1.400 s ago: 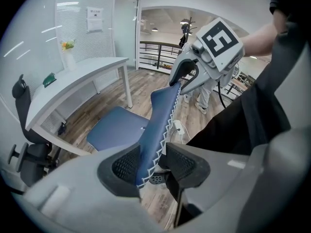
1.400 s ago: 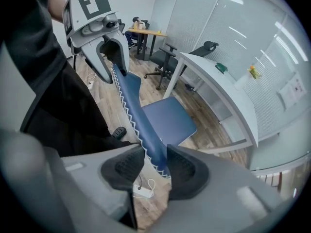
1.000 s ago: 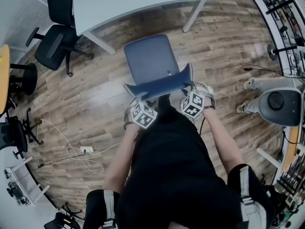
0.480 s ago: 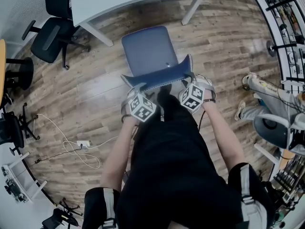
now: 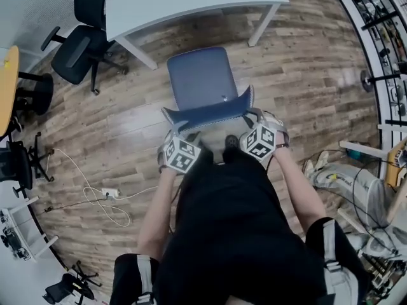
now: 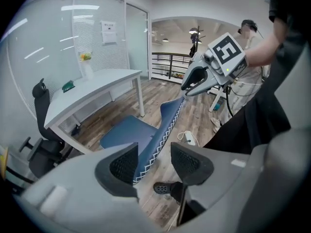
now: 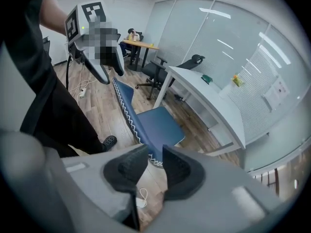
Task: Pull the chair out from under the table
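Observation:
The blue chair stands on the wood floor, free of the white table, its backrest nearest me. My left gripper hovers at the backrest's left end. Its jaws are open, and the backrest's stitched edge shows beyond the gap in the left gripper. At the right end is my right gripper. The right gripper has just been closing to a narrow gap; the backrest corner shows past it, not pressed by the pads.
Black office chairs stand left of the table, next to an orange tabletop. A power strip with a white cable lies on the floor at left. My shoe is behind the chair. Equipment and cables crowd the right side.
Both grippers have risen slightly and drawn back from the backrest's top edge. The chair has stayed where it was.

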`<state>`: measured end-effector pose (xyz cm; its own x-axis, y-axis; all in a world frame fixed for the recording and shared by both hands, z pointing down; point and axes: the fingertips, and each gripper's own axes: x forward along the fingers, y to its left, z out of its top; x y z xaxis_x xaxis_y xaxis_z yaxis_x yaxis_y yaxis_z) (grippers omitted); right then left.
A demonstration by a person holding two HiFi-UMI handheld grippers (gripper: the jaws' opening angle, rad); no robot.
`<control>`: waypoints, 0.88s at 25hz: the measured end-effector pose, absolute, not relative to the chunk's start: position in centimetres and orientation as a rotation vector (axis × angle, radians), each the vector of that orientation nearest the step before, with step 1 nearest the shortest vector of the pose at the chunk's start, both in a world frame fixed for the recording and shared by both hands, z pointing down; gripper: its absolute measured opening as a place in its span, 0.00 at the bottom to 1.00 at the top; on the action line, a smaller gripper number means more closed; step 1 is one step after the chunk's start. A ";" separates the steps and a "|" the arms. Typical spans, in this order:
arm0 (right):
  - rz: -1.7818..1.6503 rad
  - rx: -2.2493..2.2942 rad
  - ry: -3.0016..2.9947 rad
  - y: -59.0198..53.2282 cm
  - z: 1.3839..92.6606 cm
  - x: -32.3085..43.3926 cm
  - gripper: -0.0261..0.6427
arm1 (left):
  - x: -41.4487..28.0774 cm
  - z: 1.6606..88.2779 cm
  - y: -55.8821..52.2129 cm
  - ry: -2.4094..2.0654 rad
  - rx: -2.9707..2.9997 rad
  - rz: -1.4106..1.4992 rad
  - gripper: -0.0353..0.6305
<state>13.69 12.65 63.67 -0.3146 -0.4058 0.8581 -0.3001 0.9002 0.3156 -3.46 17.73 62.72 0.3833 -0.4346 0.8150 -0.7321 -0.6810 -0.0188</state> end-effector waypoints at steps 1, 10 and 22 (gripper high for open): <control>-0.120 0.518 -1.937 12.5 63.2 14.0 0.18 | -3.2 62.4 17.8 -1.039 2.290 1.184 0.37; -0.114 0.594 -2.083 10.1 58.5 16.1 0.14 | -1.0 58.0 17.5 -1.256 2.224 1.034 0.36; -0.097 0.723 -2.396 8.8 49.6 17.0 0.05 | 0.0 50.8 15.9 -1.576 2.228 0.689 0.27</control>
